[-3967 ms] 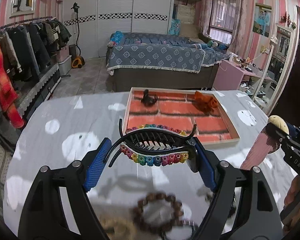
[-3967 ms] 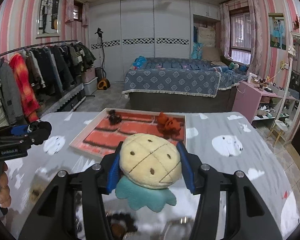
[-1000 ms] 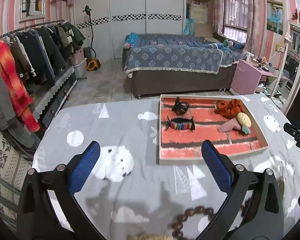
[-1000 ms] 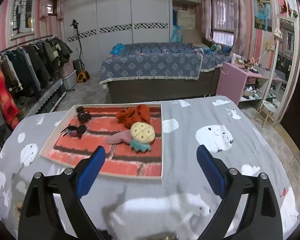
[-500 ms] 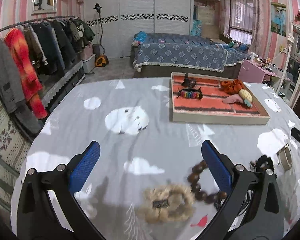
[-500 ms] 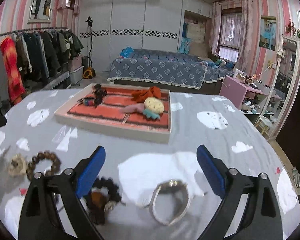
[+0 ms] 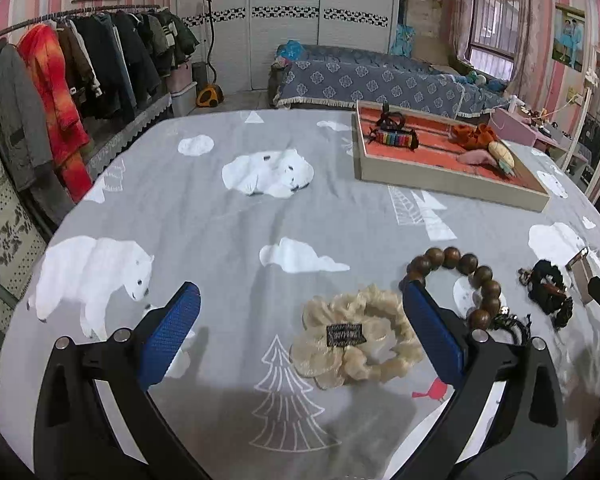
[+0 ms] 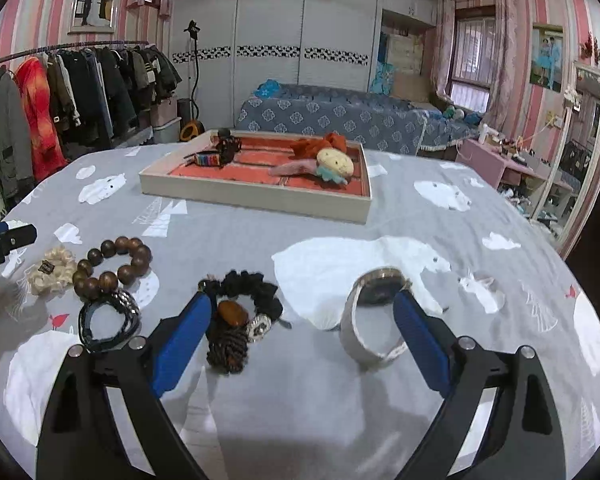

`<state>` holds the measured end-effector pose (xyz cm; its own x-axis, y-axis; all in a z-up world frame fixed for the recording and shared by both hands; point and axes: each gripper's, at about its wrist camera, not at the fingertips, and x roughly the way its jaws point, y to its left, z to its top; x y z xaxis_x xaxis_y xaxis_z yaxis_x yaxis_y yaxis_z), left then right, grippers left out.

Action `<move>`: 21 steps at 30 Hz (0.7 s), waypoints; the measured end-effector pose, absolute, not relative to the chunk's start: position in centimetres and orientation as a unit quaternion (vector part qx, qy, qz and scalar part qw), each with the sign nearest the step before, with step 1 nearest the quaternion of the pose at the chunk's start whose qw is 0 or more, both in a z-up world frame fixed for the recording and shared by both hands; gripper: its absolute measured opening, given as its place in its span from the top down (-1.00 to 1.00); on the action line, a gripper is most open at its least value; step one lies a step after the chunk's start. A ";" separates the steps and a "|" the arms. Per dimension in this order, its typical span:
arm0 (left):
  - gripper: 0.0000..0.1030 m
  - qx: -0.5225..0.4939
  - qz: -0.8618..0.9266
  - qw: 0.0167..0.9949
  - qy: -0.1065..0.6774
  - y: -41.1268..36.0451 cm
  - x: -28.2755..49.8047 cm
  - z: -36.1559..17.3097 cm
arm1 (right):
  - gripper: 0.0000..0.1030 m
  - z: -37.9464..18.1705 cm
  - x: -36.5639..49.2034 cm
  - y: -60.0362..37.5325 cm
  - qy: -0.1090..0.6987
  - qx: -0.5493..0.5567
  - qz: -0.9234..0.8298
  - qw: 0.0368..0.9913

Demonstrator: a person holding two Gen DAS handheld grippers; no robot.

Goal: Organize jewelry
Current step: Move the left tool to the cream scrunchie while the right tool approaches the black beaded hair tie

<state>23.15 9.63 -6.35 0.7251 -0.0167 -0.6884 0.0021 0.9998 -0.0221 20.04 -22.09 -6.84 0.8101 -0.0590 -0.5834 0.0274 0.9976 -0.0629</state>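
My left gripper (image 7: 300, 320) is open and empty, low over the table, with a cream scrunchie (image 7: 356, 338) lying just inside its right finger. A brown bead bracelet (image 7: 464, 280) lies beyond that finger. My right gripper (image 8: 302, 322) is open and empty. A black beaded bracelet with an amber stone (image 8: 240, 316) lies by its left finger and a watch (image 8: 374, 308) by its right finger. A dark braided band (image 8: 108, 318) lies further left. The tray (image 8: 256, 194) at the far side holds a rainbow hair claw (image 8: 208, 159), an orange scrunchie (image 8: 320, 145) and a pineapple plush clip (image 8: 334, 164).
The table has a grey cloth with white bears (image 7: 92, 272). A clothes rack (image 7: 60, 64) stands on the left, a bed (image 7: 372, 76) behind the table and a pink side table (image 8: 500, 160) on the right.
Both grippers have let go of the hair claw and the pineapple clip in the tray, drawn back to the near side and come down low over the loose jewelry.
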 end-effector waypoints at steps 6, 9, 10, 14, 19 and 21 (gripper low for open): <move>-0.90 -0.003 -0.011 0.926 0.378 9.5 23.4 -7.4 | -0.76 -7.4 20.2 -21.7 0.313 -0.036 -0.028 0.949; -0.90 -0.006 -0.015 0.924 0.381 9.6 23.6 -7.8 | -0.76 -7.6 20.3 -21.4 0.319 -0.039 -0.022 0.947; -0.90 -0.009 -0.015 0.924 0.383 9.7 23.6 -7.9 | -0.76 -7.6 20.4 -21.3 0.321 -0.041 -0.019 0.946; -0.90 -0.012 -0.015 0.921 0.389 9.9 23.8 -8.3 | -0.75 -7.8 20.4 -20.7 0.326 -0.053 -0.016 0.944; -0.90 0.003 -0.012 0.923 0.384 9.5 23.7 -8.4 | -0.74 -8.0 20.5 -20.3 0.333 -0.060 -0.008 0.941; -0.90 0.012 -0.011 0.922 0.387 9.2 23.8 -8.6 | -0.73 -8.1 20.7 -20.1 0.338 -0.063 -0.006 0.939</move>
